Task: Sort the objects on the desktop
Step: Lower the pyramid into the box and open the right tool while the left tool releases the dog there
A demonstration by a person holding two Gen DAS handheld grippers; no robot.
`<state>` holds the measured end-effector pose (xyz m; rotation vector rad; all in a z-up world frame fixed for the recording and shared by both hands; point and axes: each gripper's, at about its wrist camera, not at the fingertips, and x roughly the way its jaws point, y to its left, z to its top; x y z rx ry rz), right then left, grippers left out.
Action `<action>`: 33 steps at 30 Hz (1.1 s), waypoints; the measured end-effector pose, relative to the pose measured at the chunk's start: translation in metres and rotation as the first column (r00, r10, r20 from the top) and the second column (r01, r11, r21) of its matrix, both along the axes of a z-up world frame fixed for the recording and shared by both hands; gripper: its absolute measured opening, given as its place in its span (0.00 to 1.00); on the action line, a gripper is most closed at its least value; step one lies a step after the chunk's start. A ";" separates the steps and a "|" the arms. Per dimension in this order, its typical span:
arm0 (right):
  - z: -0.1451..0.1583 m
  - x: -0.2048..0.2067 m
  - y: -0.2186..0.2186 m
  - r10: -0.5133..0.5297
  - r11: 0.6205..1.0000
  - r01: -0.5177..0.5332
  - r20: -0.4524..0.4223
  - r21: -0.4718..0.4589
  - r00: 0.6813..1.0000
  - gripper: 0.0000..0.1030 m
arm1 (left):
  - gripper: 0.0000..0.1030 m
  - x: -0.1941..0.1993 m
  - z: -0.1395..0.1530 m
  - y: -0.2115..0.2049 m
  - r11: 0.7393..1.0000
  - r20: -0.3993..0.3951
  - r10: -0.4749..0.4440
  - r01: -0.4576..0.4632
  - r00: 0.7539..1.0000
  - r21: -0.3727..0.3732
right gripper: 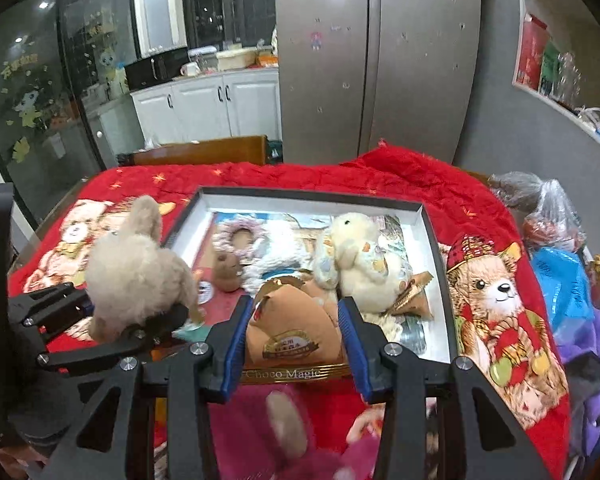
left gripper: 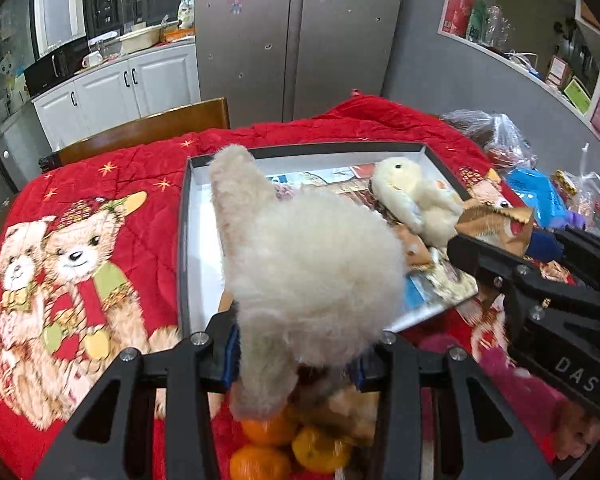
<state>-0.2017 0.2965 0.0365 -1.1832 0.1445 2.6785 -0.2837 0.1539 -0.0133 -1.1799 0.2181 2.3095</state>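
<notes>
Left fingers (left gripper: 220,356) clamp fluffy toy (left gripper: 312,272) between them.

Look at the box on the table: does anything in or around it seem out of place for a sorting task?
Yes: gold snack packets lie among plush toys in the box, so toys and snacks are mixed.

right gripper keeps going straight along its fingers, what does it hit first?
Probably the pale yellow plush chick lying in the shallow box, right beyond the brown snack packet the right gripper holds. Depth is unclear, so the box floor might come first.
</notes>
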 end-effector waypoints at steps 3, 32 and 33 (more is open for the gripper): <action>-0.016 -0.012 0.012 -0.011 1.000 0.011 0.032 -0.014 0.999 0.43 | 0.40 -0.009 -0.011 0.007 1.000 0.009 -0.012 0.012 1.000 -0.005; -0.049 -0.026 0.033 -0.057 0.996 0.064 0.127 -0.057 0.990 0.77 | 0.72 -0.017 -0.028 0.006 1.000 0.011 0.006 -0.006 1.000 -0.022; -0.048 -0.026 0.033 -0.060 0.996 0.067 0.122 -0.054 0.991 0.78 | 0.72 -0.017 -0.028 0.006 1.000 0.009 0.007 -0.007 1.000 -0.022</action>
